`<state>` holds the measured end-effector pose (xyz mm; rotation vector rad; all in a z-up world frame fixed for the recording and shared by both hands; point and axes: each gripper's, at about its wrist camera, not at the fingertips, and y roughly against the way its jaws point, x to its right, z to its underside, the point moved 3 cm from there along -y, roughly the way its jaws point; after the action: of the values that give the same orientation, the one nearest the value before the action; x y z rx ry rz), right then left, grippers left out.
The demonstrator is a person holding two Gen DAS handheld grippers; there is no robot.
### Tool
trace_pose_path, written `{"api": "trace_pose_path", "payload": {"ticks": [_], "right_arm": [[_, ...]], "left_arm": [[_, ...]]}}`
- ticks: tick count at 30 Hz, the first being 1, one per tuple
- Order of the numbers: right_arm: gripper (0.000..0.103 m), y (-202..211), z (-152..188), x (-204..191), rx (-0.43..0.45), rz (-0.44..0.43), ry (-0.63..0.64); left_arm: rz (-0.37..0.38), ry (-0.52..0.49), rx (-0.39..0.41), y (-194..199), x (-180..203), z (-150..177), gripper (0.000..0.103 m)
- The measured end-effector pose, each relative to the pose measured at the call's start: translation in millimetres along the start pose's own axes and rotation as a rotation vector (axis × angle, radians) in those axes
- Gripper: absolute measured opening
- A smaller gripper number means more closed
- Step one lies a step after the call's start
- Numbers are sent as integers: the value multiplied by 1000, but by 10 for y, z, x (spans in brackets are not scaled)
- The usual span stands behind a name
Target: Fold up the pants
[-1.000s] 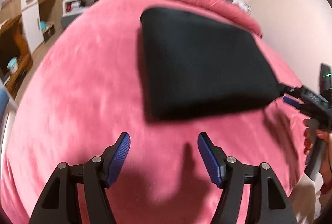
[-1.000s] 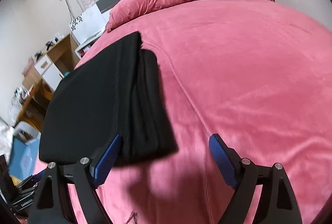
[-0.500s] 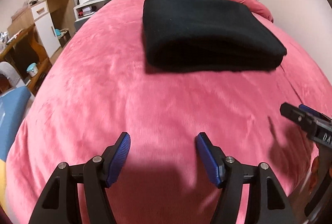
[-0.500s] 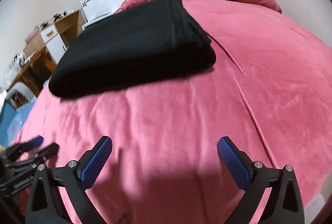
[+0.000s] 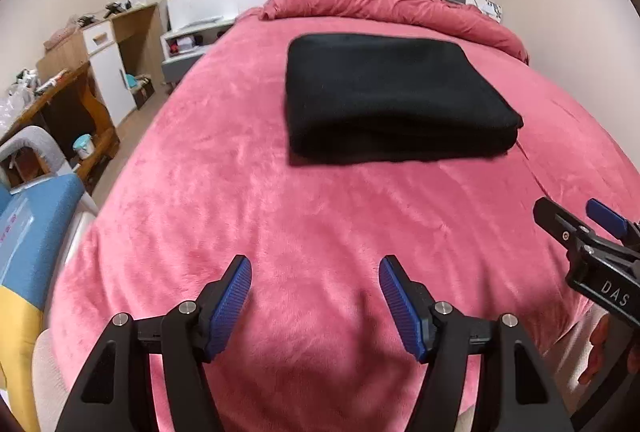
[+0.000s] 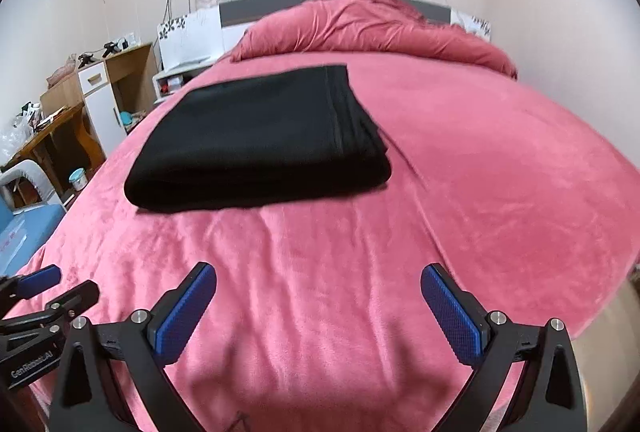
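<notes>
Black pants (image 5: 392,96) lay folded square on the pink bed (image 5: 280,216); I held both hand-held grippers, left (image 5: 315,298) and right (image 6: 318,306), agape and empty near its foot, judging withdrawal should stay clear of the fold.

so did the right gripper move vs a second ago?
Yes. The right gripper pulled back from the folded black pants, toward the foot of the pink bed; a second ago the pants' corner sat between its fingers, now only bedspread does.
</notes>
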<state>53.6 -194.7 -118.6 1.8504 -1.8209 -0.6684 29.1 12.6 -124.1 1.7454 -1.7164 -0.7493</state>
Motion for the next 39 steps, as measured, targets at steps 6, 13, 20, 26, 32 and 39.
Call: {"api": "trace_pose_path", "payload": {"ticks": [6,13,20,26,32,39], "right_arm": [[103,269,-16,-10,45,-11,-29],[103,254,11,-138,38,-33,22],[103,229,31,-141,32,-37,25],[103,216,40,-135,25,-37,24],[103,198,46,-131,24,-38,22],[103,189,54,-119,18,-35,11]], "left_arm": [[-18,16,55,165,-51,-20,68],[0,17,74,249,-42,-2,68],[-2,14,79,253,-25,1,68],[-5,17,80,251,-16,-5,68],[-6,17,91,271,-5,-4,68],[-9,19,91,273,-6,-5,68]]}}
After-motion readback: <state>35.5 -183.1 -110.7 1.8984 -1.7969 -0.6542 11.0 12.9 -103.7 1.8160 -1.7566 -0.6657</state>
